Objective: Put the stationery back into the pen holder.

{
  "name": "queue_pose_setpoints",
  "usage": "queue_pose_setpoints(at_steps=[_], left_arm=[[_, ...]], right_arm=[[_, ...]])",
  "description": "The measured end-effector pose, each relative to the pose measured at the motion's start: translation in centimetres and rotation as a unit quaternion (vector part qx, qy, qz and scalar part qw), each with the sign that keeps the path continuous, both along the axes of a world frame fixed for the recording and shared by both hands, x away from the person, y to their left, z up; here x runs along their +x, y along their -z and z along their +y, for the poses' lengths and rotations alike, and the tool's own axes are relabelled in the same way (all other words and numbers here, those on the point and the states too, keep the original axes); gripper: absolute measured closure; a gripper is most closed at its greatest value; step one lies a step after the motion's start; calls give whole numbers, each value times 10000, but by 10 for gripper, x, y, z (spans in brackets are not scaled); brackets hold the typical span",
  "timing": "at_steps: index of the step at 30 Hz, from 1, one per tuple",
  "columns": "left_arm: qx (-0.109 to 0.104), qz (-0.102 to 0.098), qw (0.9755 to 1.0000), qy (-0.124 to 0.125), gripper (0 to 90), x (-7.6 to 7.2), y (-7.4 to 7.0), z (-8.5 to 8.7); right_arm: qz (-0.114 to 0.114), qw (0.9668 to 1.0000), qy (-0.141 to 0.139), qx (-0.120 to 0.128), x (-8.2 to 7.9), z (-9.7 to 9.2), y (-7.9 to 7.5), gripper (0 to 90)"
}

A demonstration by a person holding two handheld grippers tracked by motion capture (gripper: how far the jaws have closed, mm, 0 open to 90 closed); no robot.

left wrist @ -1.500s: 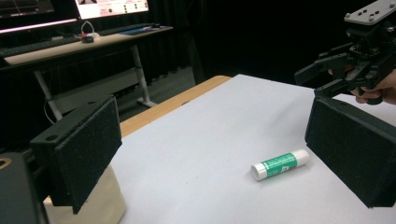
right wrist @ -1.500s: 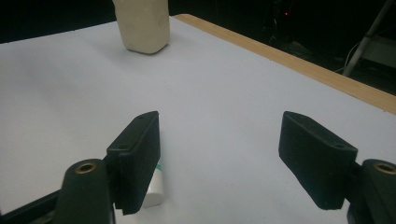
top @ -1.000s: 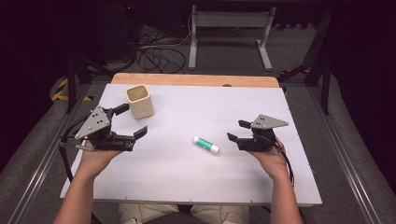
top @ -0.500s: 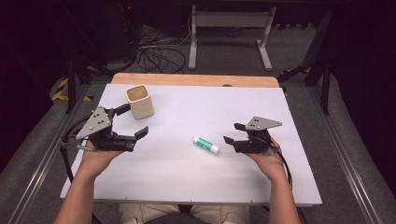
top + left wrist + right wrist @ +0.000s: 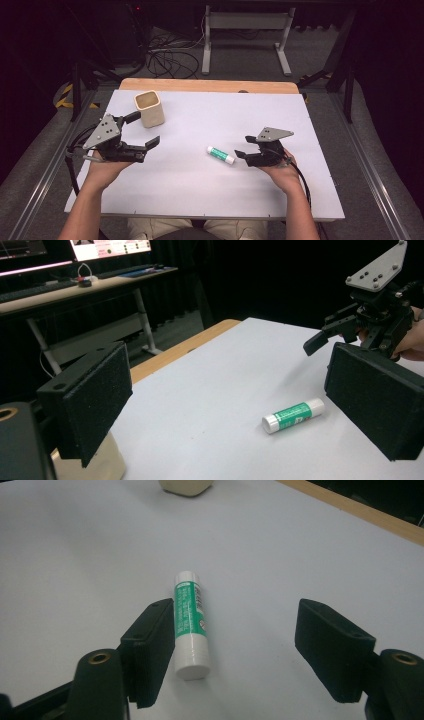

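Left hand-held gripper [image 5: 145, 131]: black body with a grey three-cornered plate on top, jaws spread wide with nothing between them; it sits over the left side of the desk, and its flat pads look coarse and foam-like in the left gripper view.
Cup [image 5: 149, 108]: squarish, cream-coloured, matt, open at the top, standing upright just behind the left hand-held gripper, no writing to be seen.
Desk [image 5: 200, 190]: smooth pale sheet with a light wooden strip along its far edge.
Glue stick [image 5: 220, 154]: short round tube, white cap and white base, green label with white print too small to read; it lies flat near the middle of the desk, well apart from the cup.
Right hand-held gripper [image 5: 241, 153]: black with the same grey plate, jaws partly open and holding nothing; it points at the glue stick, whose near end lies between the jaws, close against one of them in the right gripper view [image 5: 191, 625].
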State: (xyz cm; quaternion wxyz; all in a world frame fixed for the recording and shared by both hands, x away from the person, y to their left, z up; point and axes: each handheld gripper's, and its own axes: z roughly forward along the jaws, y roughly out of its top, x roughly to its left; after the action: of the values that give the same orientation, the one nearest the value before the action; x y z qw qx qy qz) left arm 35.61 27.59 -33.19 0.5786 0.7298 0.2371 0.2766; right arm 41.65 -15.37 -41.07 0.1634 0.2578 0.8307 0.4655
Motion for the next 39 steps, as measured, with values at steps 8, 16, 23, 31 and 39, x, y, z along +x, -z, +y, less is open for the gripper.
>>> queue_pose_setpoints(at_steps=[8, 16, 23, 31, 39], left_arm=[[22, 8, 10000, 11, 59, 0, 1, -1], [24, 13, 10000, 21, 61, 0, 1, -2], [49, 30, 10000, 32, 63, 0, 2, -3], [62, 40, 10000, 44, 64, 1, 3, -4], [70, 32, 10000, 55, 64, 1, 3, -5]], right_arm=[[121, 9998, -137, -99, 0, 4, 4, 370], [283, 9989, -223, -307, 1, 11, 12, 387], [399, 9980, -195, -446, 2, 15, 18, 406], [568, 9965, -264, -547, 5, 23, 28, 424], [654, 9959, -201, -597, 6, 26, 34, 455]])
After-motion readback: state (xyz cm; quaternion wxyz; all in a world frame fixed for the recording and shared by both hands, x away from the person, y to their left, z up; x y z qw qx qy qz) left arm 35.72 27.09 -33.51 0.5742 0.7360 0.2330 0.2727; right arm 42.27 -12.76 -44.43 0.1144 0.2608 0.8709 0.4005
